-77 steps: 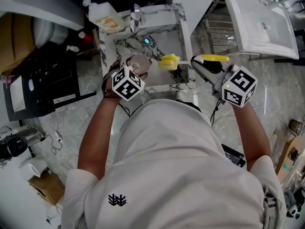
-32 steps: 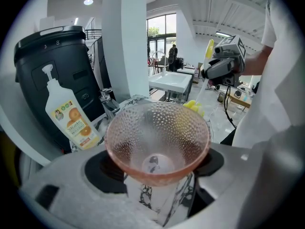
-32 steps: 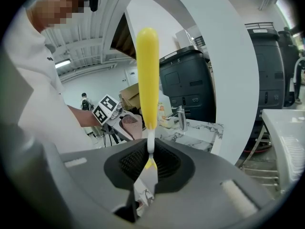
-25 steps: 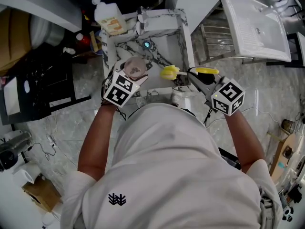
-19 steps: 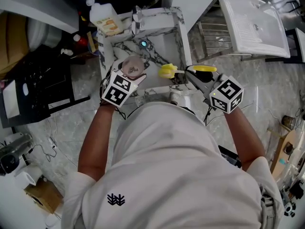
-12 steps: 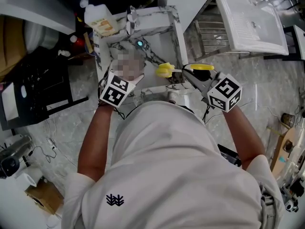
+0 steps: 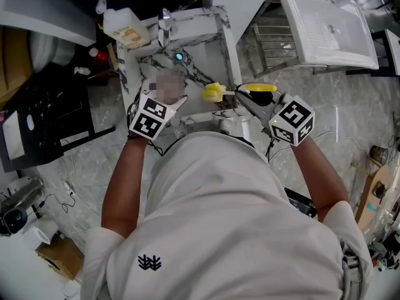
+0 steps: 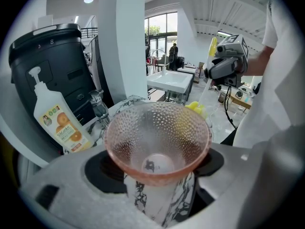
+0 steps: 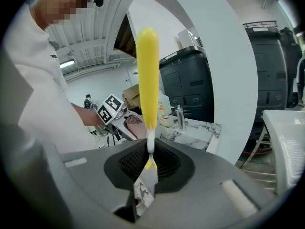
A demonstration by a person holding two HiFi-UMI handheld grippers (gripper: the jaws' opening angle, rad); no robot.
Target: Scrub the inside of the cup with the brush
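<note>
A pink dimpled cup (image 8: 157,142) sits between the jaws of my left gripper (image 8: 157,173), which is shut on it, its empty mouth facing the camera. In the head view a blurred patch covers the cup, just beyond the left gripper (image 7: 164,102). My right gripper (image 7: 247,97) is shut on a yellow brush (image 9: 147,75). The brush's yellow head (image 7: 214,92) hangs over the sink, a little right of the cup and apart from it. From the right gripper view the cup (image 9: 135,120) shows at the left, side on.
A marbled sink (image 7: 229,39) lies below both grippers, with a faucet (image 7: 164,20) and an orange-labelled soap bottle (image 7: 125,30) behind it. A white drain tray (image 7: 325,24) over a wire rack (image 7: 275,42) stands at the right. A black bin (image 8: 52,66) stands behind the bottle.
The head camera has drifted, so the sink sits a little further left and up. Both grippers keep their hold, and the brush head stays about as far from the cup.
</note>
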